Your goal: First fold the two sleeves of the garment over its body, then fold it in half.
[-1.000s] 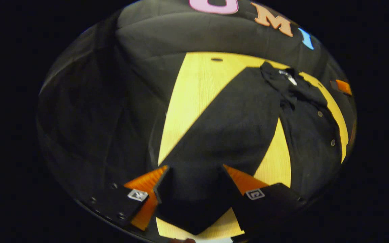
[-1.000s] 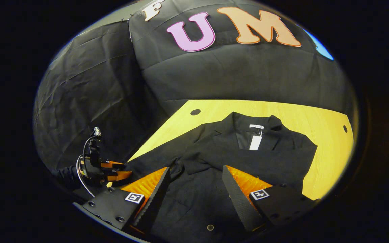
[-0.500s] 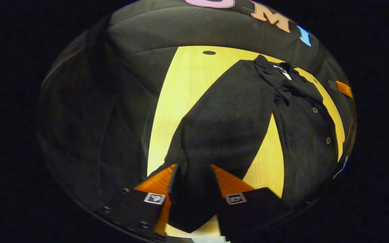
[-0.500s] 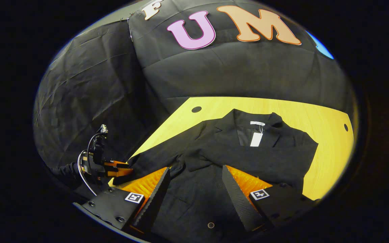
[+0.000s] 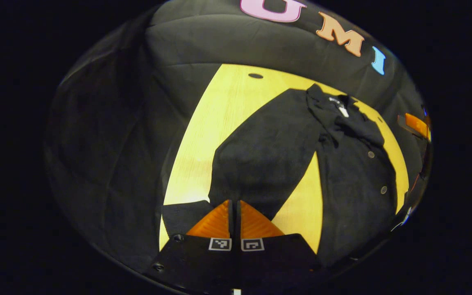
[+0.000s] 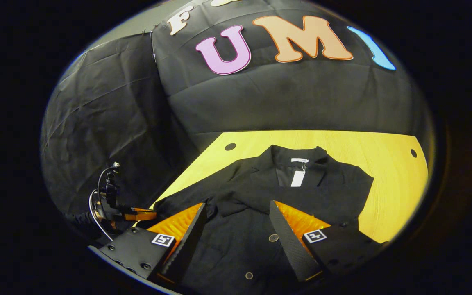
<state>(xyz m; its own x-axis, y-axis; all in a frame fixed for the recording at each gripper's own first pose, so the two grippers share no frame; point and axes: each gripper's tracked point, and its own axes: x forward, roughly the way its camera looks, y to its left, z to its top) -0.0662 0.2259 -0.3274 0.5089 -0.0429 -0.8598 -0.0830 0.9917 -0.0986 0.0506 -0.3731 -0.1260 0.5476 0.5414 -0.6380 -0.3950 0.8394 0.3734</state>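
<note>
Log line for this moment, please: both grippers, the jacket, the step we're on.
step: first sleeve fold | left gripper: shut on sleeve cuff | right gripper: open, above jacket front | jacket: flat on table, sleeve not yet folded over

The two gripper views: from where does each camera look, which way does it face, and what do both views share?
Left gripper view: rides on the left tongs, at the garment's side, looking along the outstretched sleeve toward the collar; its own fingers show closed together.
Right gripper view: rides on the right tongs, above the jacket's buttoned front, facing the collar and booth wall; its fingers are spread; the left tongs show at the sleeve end.
Shared: the black garment and yellow table.
</note>
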